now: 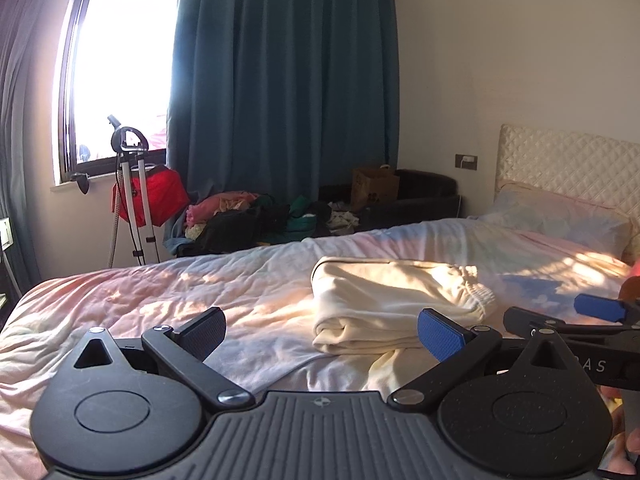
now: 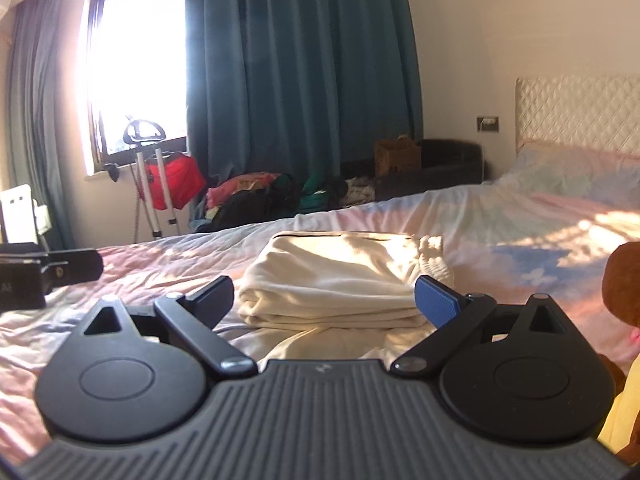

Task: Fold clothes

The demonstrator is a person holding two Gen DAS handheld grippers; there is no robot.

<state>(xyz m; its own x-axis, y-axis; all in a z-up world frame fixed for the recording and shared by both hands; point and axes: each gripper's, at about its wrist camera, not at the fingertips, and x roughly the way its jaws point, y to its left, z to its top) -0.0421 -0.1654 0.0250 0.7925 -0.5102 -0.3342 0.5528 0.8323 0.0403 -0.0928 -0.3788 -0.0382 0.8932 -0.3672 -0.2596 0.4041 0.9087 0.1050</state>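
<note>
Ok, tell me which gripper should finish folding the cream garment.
Right gripper, probably: open, and the cream garment sits centred between its fingers. The left gripper, also open, sees it off to its right.

I counted two claws: the left claw (image 1: pixel 322 330) and the right claw (image 2: pixel 325 300), each with two fingers spread apart and nothing between them. One bed (image 1: pixel 160 300) was in view, carrying one folded cream garment (image 1: pixel 384 304) and one pillow (image 1: pixel 560 220). I noted one quilted headboard (image 1: pixel 568 156), one window (image 1: pixel 120 60), one teal curtain (image 1: pixel 288 80) beside it, one red bag (image 1: pixel 160 196) on one stand (image 1: pixel 134 184), and one brown paper bag (image 1: pixel 374 186). The heap of clothes (image 1: pixel 248 220) beyond the bed was too jumbled to count.
</note>
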